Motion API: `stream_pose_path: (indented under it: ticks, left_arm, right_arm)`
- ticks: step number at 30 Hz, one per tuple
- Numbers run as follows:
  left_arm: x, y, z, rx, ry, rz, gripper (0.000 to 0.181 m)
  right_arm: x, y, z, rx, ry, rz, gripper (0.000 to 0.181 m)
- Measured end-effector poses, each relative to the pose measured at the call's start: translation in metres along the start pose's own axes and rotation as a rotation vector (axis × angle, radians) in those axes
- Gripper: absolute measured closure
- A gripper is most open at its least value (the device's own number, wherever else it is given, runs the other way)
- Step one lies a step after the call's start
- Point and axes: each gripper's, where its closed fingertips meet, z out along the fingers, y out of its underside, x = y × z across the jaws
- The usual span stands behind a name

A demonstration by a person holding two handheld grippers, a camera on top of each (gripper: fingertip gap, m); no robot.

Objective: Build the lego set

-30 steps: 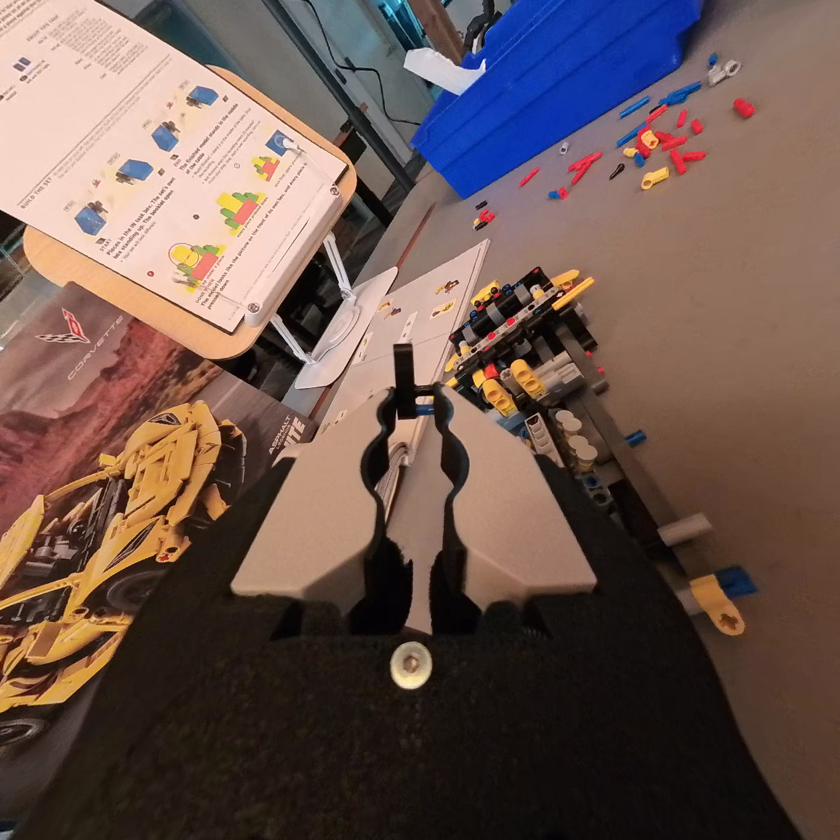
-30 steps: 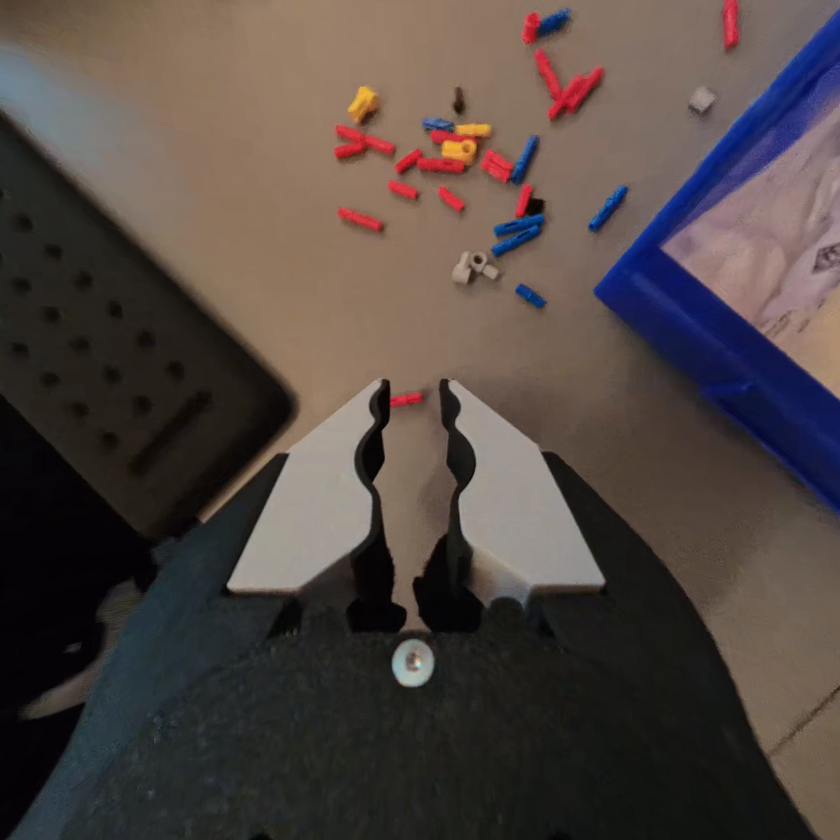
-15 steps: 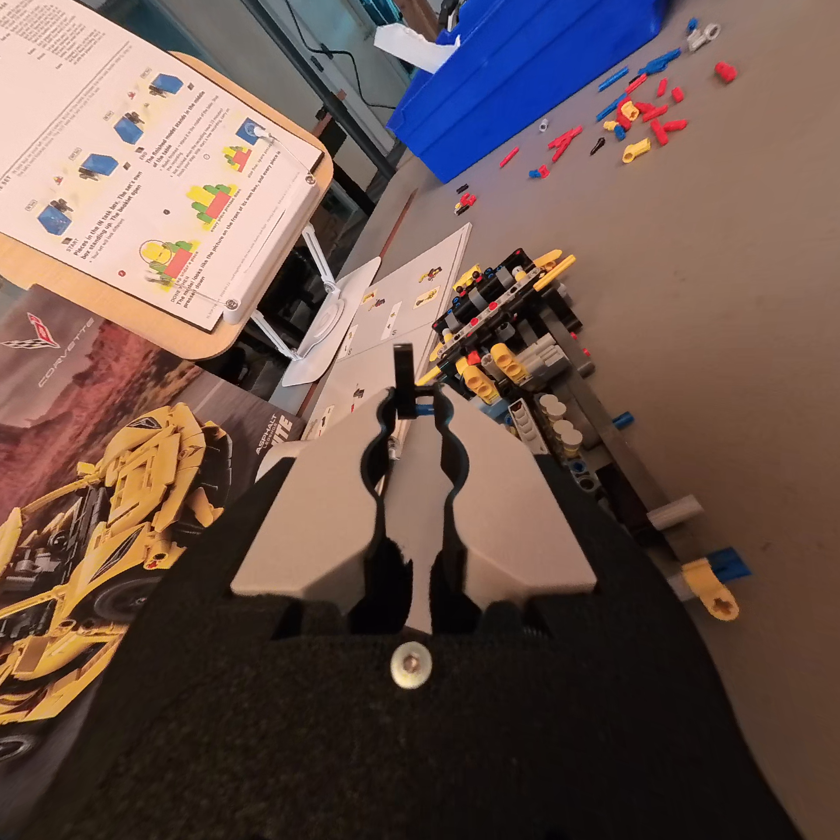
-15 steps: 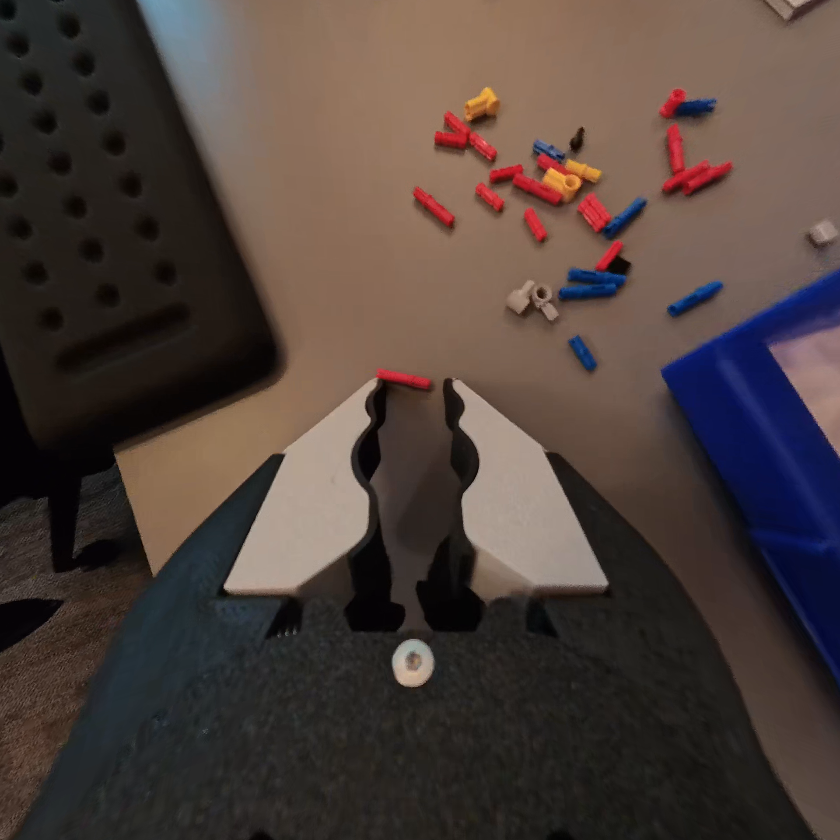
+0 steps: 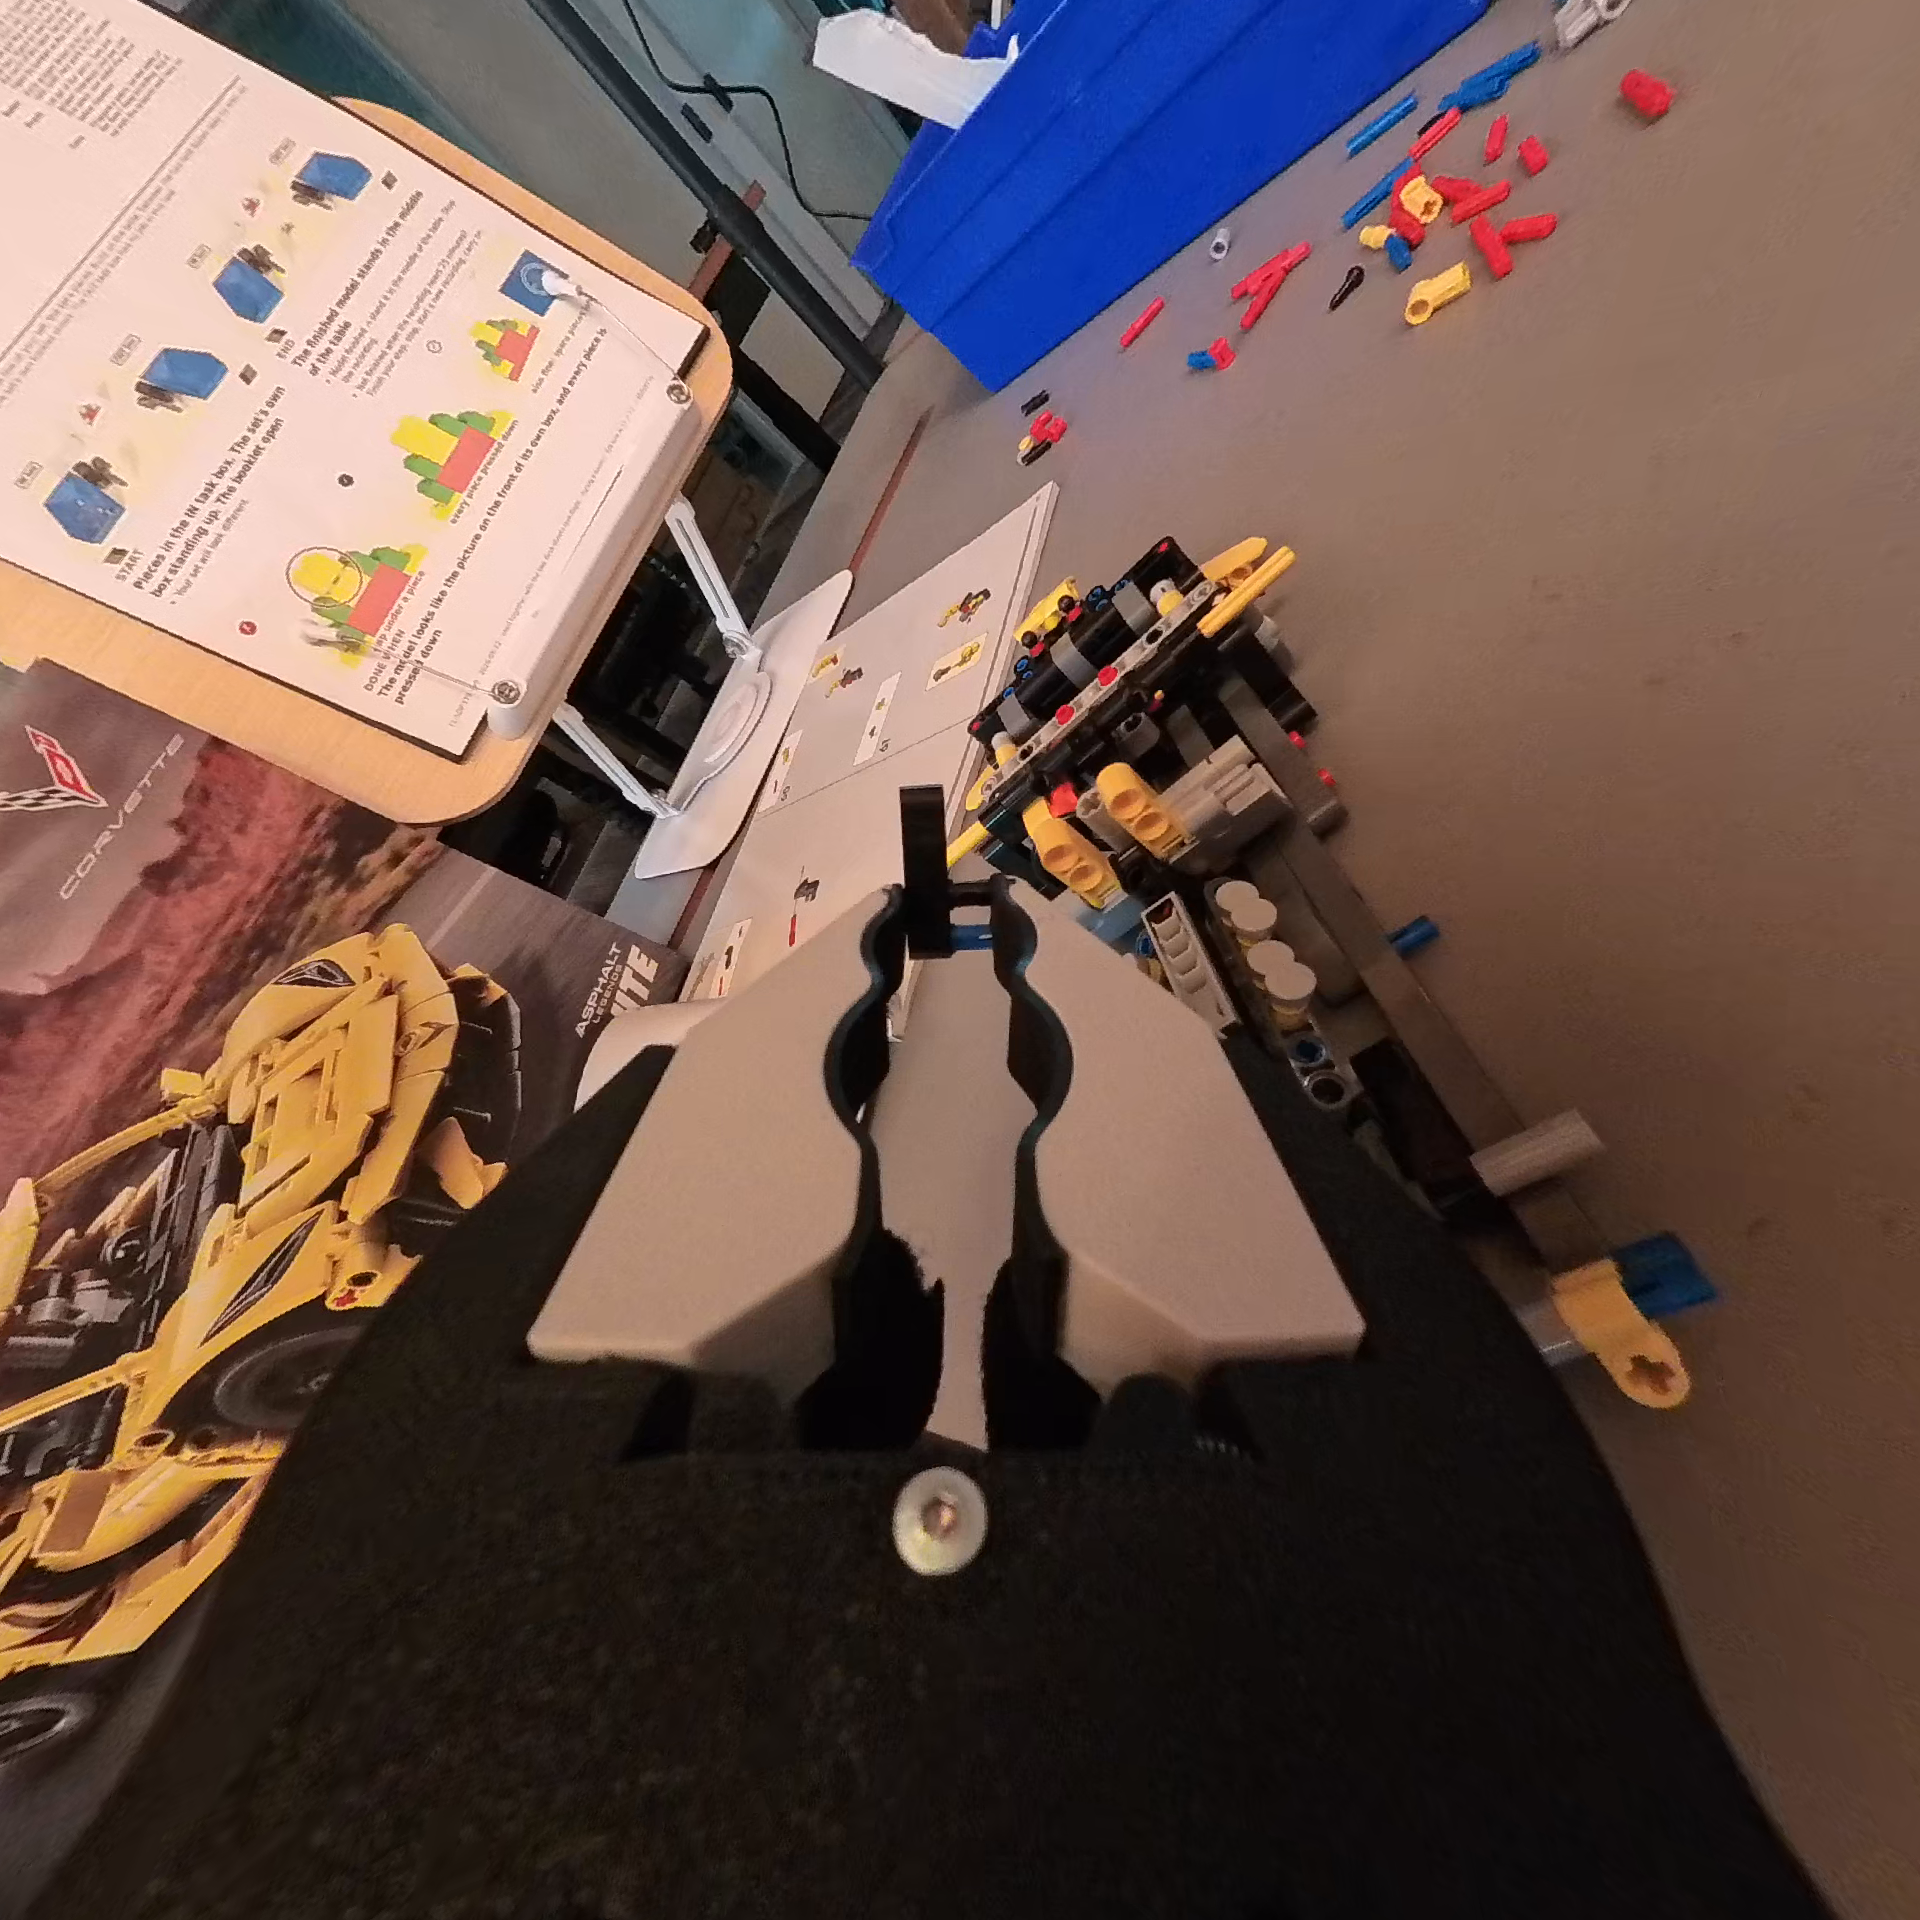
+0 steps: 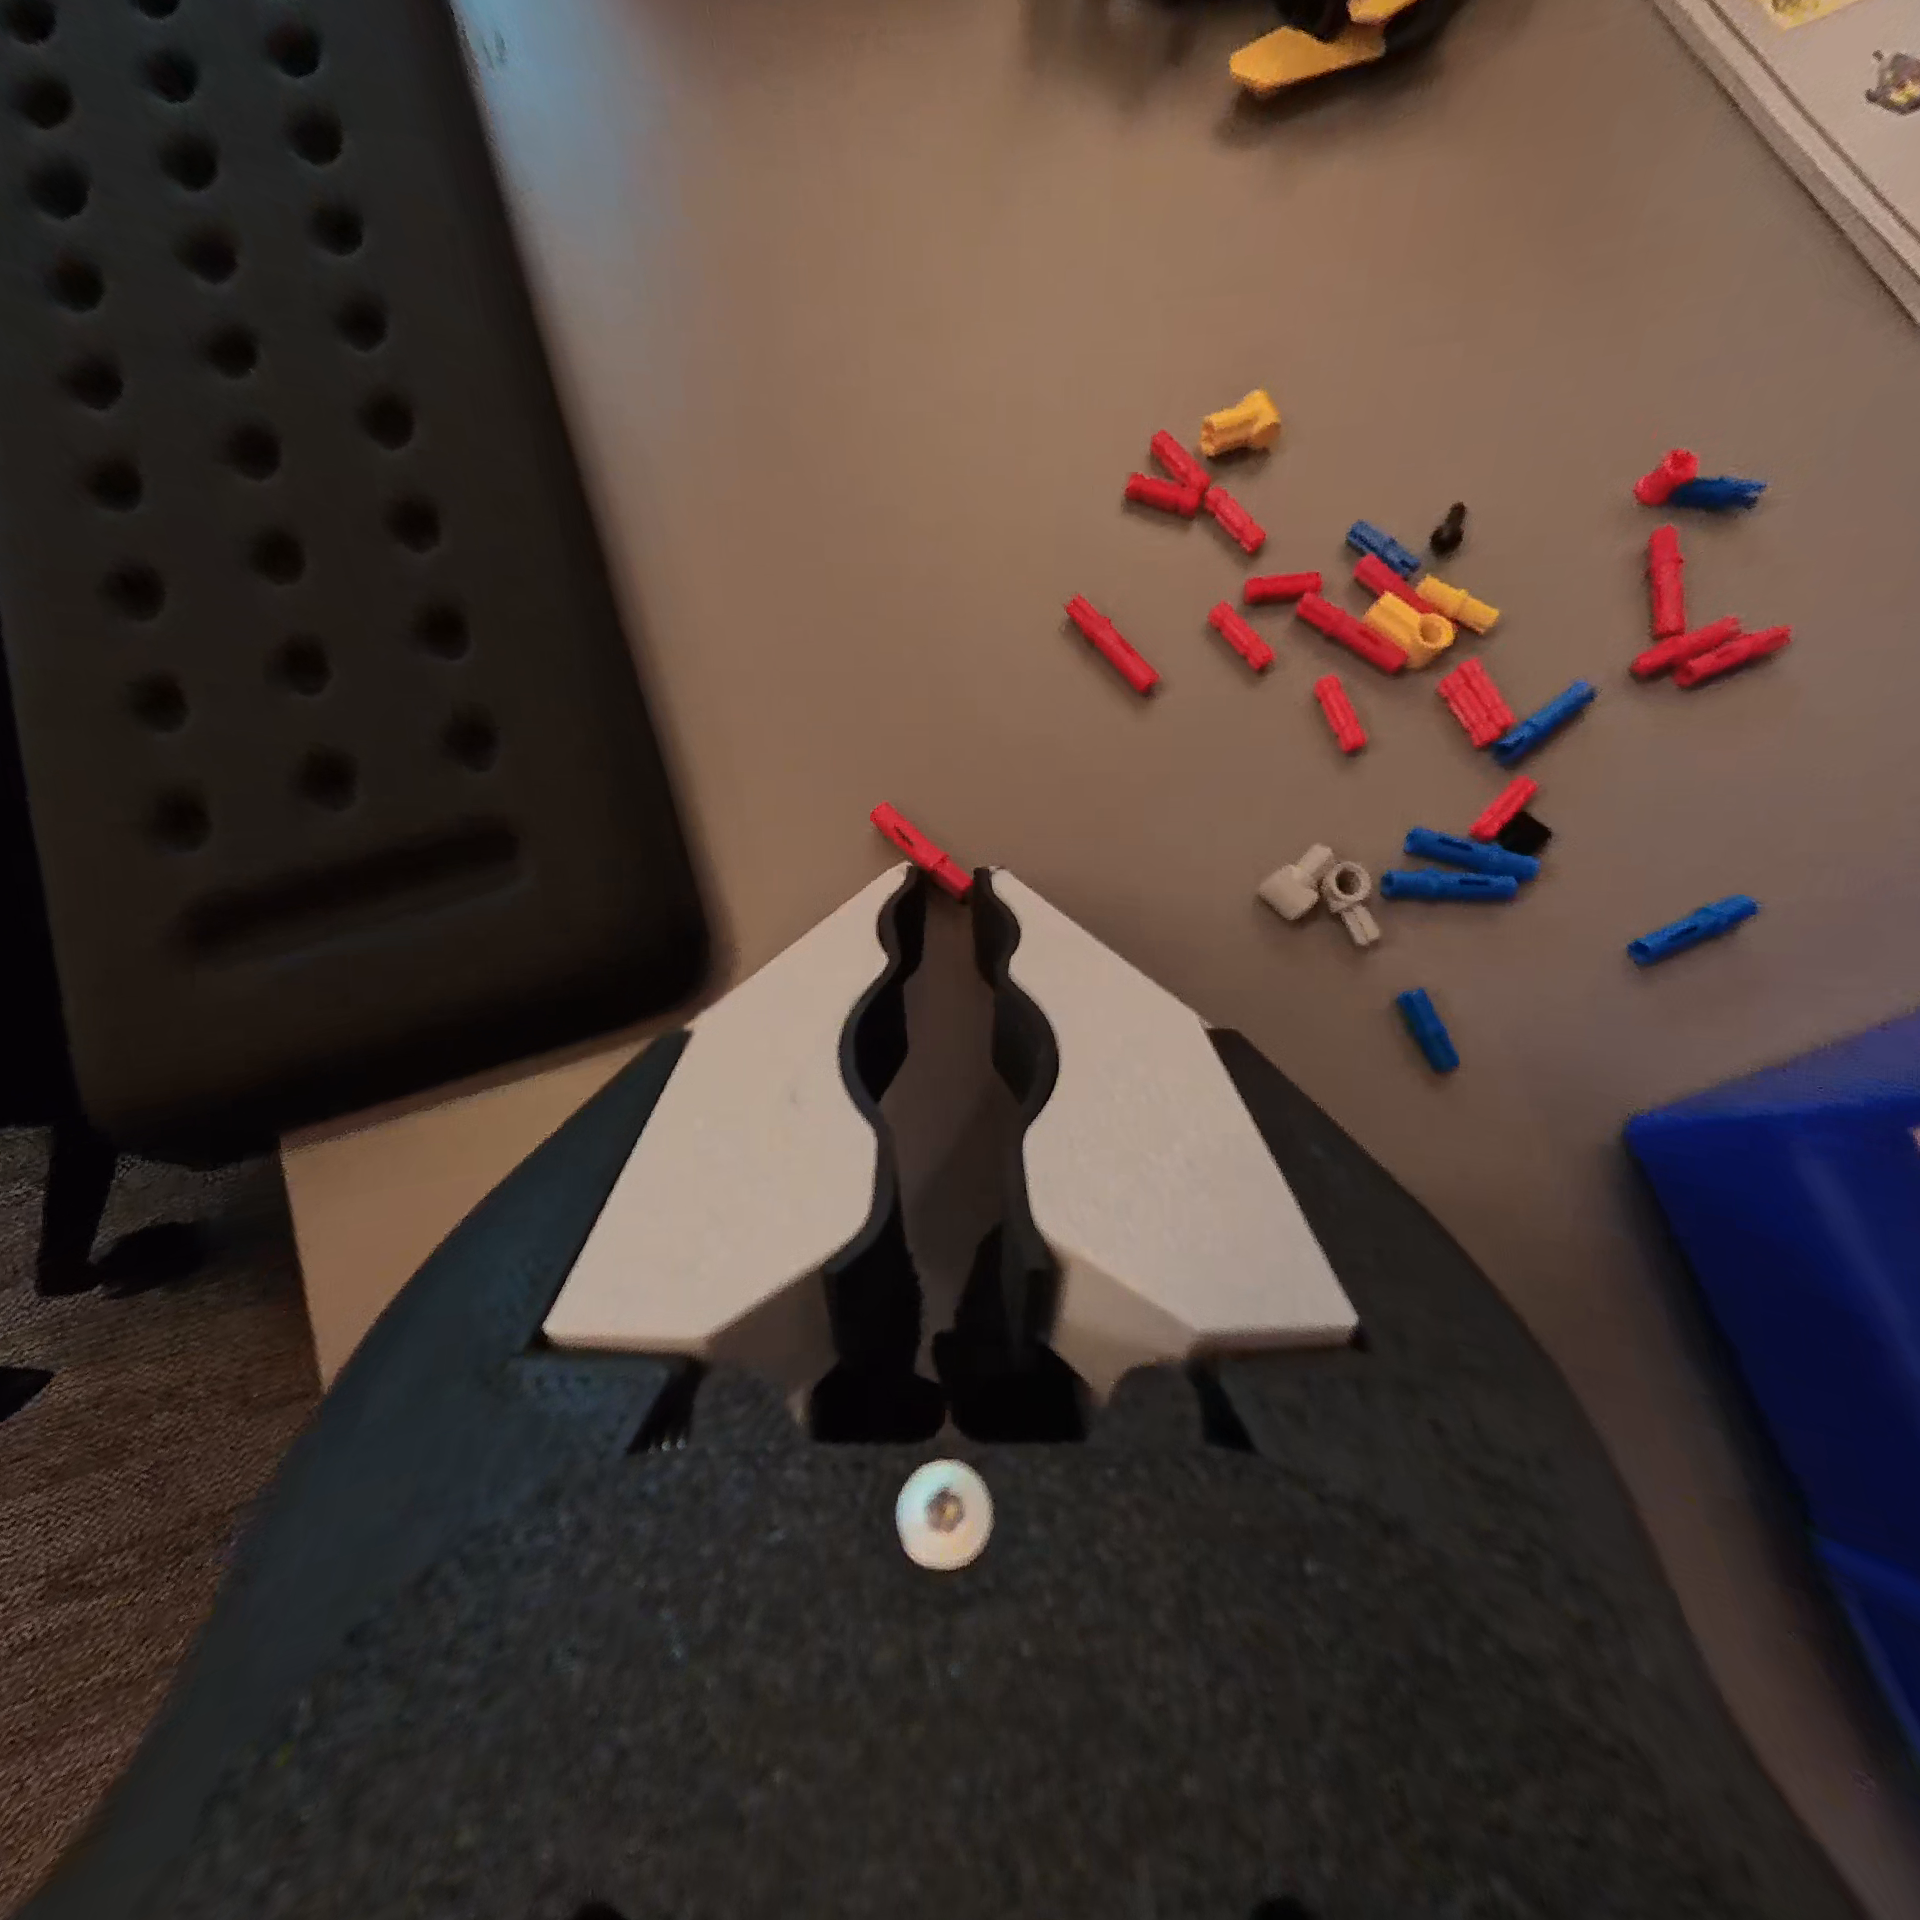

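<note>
My left gripper (image 5: 943,914) is shut on a small black lego beam (image 5: 923,868) with a blue pin (image 5: 971,938) through it, held above the table. The part-built black, grey and yellow lego car chassis (image 5: 1164,769) lies just to its right. My right gripper (image 6: 945,883) is shut on a red pin (image 6: 920,847) that sticks out up and to the left of the tips. Loose red, blue and yellow pins (image 6: 1403,634) lie scattered to the right of it; they also show in the left wrist view (image 5: 1444,208).
A blue bin (image 5: 1122,177) stands at the far side and shows in the right wrist view (image 6: 1808,1299). An instruction booklet (image 5: 904,675), a sheet on a wooden stand (image 5: 312,416) and the set box (image 5: 239,1039) are at the left. A black perforated chair (image 6: 260,520) stands off the table edge. The gap from one gripper's tips to the other's is roughly 35 cm.
My right gripper has closed on the red pin and swung left, so the loose pins now lie to its right. My left gripper has drifted a little while holding the black beam.
</note>
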Motion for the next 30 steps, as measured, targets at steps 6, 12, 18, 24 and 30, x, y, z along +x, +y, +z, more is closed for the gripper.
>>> stream_pose_path:
  ticks: [6, 12, 18, 24, 30]
  left_arm:
    - [-0.001, -0.001, -0.001, 0.008, -0.001, -0.008, 0.164]
    - [-0.002, -0.001, -0.001, 0.006, -0.003, -0.007, 0.164]
    - [-0.001, 0.000, -0.001, 0.003, 0.001, -0.003, 0.164]
    - [-0.002, 0.000, -0.001, 0.005, 0.002, -0.006, 0.164]
    - [0.003, -0.007, -0.002, 0.030, 0.014, -0.012, 0.164]
  right_arm:
    - [-0.016, -0.008, 0.007, -0.006, -0.014, -0.016, 0.171]
    - [-0.017, -0.016, 0.011, 0.022, -0.006, -0.096, 0.166]
    - [-0.024, -0.021, 0.019, 0.007, -0.084, -0.074, 0.173]
    - [-0.022, -0.018, 0.017, 0.018, -0.075, -0.051, 0.173]
    - [-0.024, -0.022, 0.020, 0.050, -0.034, -0.044, 0.176]
